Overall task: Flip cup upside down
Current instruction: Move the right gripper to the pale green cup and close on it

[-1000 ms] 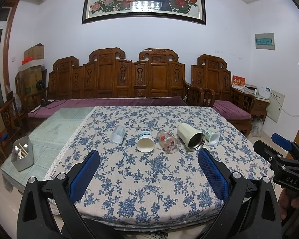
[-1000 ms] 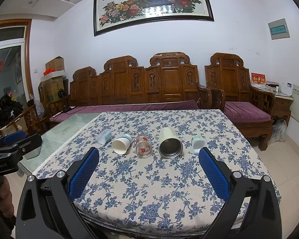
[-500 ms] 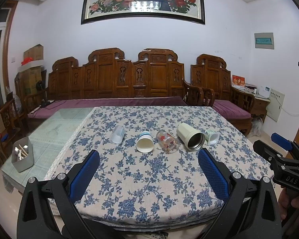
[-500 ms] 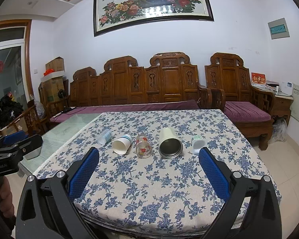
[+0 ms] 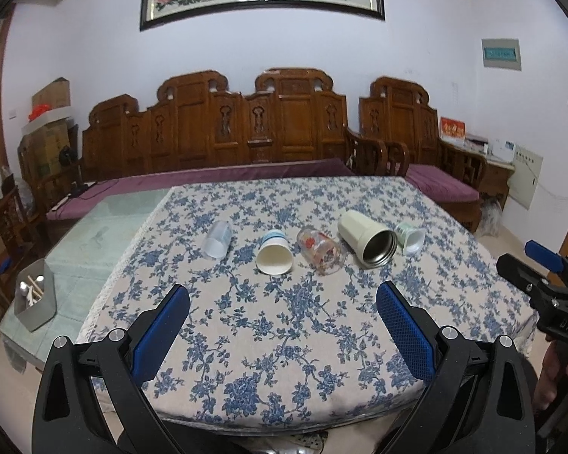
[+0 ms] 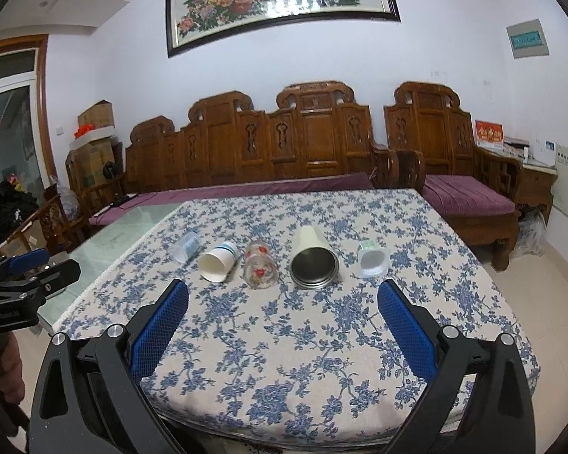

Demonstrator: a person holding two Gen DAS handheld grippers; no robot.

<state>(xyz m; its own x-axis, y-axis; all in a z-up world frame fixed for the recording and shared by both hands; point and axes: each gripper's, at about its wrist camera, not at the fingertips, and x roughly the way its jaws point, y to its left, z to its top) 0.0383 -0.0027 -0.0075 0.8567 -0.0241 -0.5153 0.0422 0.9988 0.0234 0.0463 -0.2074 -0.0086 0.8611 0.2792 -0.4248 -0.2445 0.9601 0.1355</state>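
Several cups lie on their sides in a row on the floral tablecloth (image 5: 284, 325): a clear plastic cup (image 5: 217, 239), a white paper cup (image 5: 273, 252), a flowered glass (image 5: 320, 250), a cream steel-lined tumbler (image 5: 366, 238) and a small green-white cup (image 5: 410, 235). The same row shows in the right wrist view: clear cup (image 6: 185, 246), paper cup (image 6: 218, 261), glass (image 6: 259, 263), tumbler (image 6: 313, 258), small cup (image 6: 372, 258). My left gripper (image 5: 283, 312) is open and empty at the near table edge. My right gripper (image 6: 283, 312) is open and empty there too.
A carved wooden sofa (image 5: 276, 128) with purple cushions stands behind the table. A grey box of utensils (image 5: 36, 300) sits on the glass table part at left. Each gripper shows in the other's view, the right one (image 5: 541, 283), the left one (image 6: 22, 287).
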